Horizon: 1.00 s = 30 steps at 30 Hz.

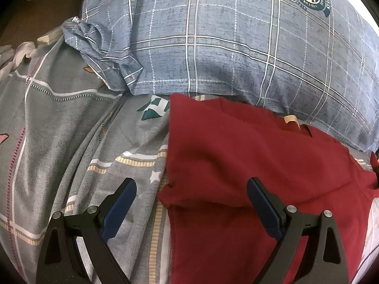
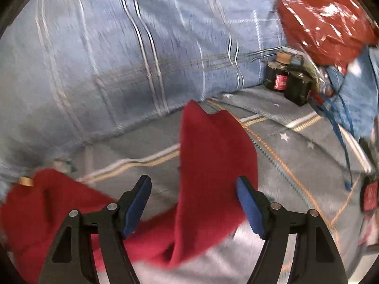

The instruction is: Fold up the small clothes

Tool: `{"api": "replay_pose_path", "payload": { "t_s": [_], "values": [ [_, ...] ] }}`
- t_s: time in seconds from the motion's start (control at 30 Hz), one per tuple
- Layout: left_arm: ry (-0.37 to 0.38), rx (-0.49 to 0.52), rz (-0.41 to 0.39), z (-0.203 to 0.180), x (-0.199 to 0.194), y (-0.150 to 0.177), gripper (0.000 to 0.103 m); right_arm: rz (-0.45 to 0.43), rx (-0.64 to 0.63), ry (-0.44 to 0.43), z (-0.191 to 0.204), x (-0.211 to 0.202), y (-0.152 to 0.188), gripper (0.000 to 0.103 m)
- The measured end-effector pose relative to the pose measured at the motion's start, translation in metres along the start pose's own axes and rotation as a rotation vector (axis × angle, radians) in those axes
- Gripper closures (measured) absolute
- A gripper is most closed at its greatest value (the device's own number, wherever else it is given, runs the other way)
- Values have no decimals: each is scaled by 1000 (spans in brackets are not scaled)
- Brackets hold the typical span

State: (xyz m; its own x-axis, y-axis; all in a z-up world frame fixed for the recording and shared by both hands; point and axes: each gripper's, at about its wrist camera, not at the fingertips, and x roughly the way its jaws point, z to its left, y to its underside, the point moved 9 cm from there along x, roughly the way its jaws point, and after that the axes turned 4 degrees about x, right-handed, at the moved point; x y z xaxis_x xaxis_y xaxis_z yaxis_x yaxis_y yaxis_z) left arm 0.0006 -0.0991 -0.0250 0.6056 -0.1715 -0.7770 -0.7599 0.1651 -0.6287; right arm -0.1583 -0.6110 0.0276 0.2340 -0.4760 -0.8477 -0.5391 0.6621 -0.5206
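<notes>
Red garment (image 1: 248, 165) lies between open left gripper (image 1: 191, 189) fingers.

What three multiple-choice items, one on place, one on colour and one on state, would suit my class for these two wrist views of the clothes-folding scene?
1. In the left wrist view, where does the blue plaid pillow lie relative to the garment?
A. beyond it, at its far edge
B. underneath the gripper fingers
C. folded inside it

2. What colour is the garment?
A. green
B. dark red
C. white

3. How do the jaws of the left gripper and the right gripper stand?
A. both shut on cloth
B. one open, one shut
C. both open

Answers:
1. A, the pillow fills the top of the view, past the garment's far edge.
2. B, the cloth is dark red in both views.
3. C, each pair of blue pads stands wide apart.
</notes>
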Motion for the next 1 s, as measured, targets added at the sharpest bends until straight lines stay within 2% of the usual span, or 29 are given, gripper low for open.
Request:
{"api": "replay_pose_path", "payload": {
  "t_s": [0.03,0.07,0.1,0.13,0.17,0.23,0.3,0.33,0.37,0.4,0.43,0.5,0.6,0.7,0.73,0.8,0.9,1.0],
  "values": [
    [-2,-6,-1,2,0,-1,8,5,-27,49,-4,11,-2,62],
    [-2,-10,-1,3,1,-1,8,5,-29,66,-8,14,-3,94],
    [-1,-17,-1,4,1,-1,8,3,-11,45,-11,13,-4,98],
    [0,-22,0,4,1,-1,8,-6,26,-9,-15,6,-6,98],
    [2,-26,1,4,1,-1,8,-34,56,-49,-21,-7,-7,98],
    [7,-25,3,3,1,0,8,-104,92,-74,-41,-34,-9,98],
    [10,-15,0,1,0,0,8,-123,151,-46,-76,-50,3,96],
    [9,-12,-1,0,-1,0,8,-108,170,-21,-88,-51,10,82],
    [10,-6,-2,-1,-2,1,8,-76,190,18,-104,-52,22,59],
    [11,-3,-2,-1,-3,2,8,-58,210,23,-115,-54,31,46],
    [13,-1,-3,-1,-4,2,8,-60,236,-2,-124,-59,39,39],
    [16,-2,-4,-1,-5,3,8,-69,294,-67,-136,-74,49,39],
    [14,-5,3,0,-3,4,9,-107,317,-136,-131,-99,47,39],
    [18,-13,5,1,-3,3,9,-115,312,-247,-102,-110,31,34],
    [17,-14,4,1,-3,3,9,-96,312,-307,-88,-109,26,31],
    [16,-17,1,3,-3,2,9,-50,311,-364,-71,-99,22,28],
    [21,-32,-4,5,-4,1,9,50,302,-349,-46,-66,26,28],
    [23,-46,-7,7,-4,0,9,138,329,-314,-40,-26,31,29]
  ]
}}
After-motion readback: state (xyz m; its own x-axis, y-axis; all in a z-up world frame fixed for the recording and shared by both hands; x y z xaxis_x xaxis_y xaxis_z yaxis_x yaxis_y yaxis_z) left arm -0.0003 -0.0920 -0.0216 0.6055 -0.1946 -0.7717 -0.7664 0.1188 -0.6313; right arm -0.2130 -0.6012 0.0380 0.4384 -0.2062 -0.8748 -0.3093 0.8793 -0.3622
